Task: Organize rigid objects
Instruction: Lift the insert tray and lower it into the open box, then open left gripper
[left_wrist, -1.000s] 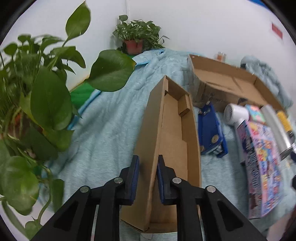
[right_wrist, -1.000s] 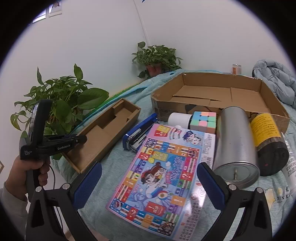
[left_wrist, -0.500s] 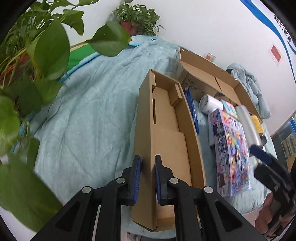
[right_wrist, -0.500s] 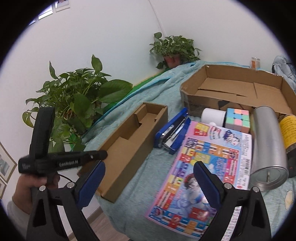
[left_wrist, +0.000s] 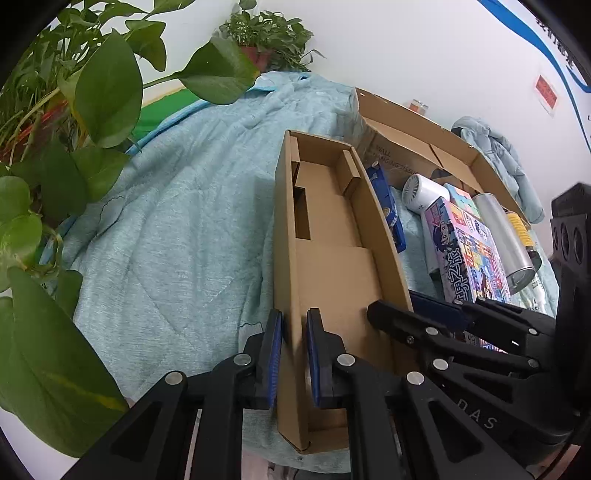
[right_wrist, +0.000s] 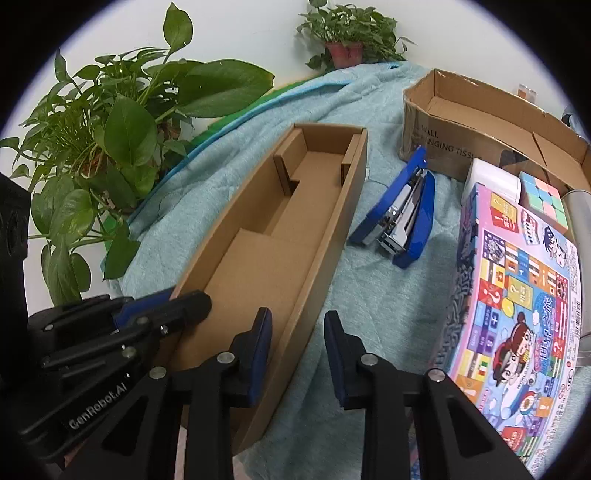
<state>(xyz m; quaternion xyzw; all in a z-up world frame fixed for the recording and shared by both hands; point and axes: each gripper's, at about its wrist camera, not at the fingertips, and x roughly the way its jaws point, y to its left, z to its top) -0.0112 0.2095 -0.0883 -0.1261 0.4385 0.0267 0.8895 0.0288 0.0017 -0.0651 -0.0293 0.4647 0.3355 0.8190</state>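
A long narrow cardboard box (left_wrist: 332, 258) (right_wrist: 266, 258) lies open on the teal blanket (left_wrist: 184, 221). My left gripper (left_wrist: 294, 354) is shut on the box's left wall near its front end, one blue pad on each side. It also shows at the left of the right wrist view as the left gripper (right_wrist: 184, 299). My right gripper (right_wrist: 297, 350) straddles the box's right wall and its jaws are closing. The inner pad is at the wall and the outer pad stands a sliver off it. In the left wrist view the right gripper (left_wrist: 399, 306) reaches in from the right.
Right of the box lie a blue stapler (right_wrist: 399, 221), a colourful board game box (right_wrist: 517, 295), a pastel cube (right_wrist: 543, 199), a silver cylinder (left_wrist: 502, 236) and a white round device (left_wrist: 424, 192). A large open carton (right_wrist: 480, 122) stands behind them. Leafy plants (right_wrist: 110, 129) crowd the left side.
My right gripper has swung left from over the board game box to the narrow box, and its jaws went from wide open to nearly together around the right wall. The left grip is unchanged.
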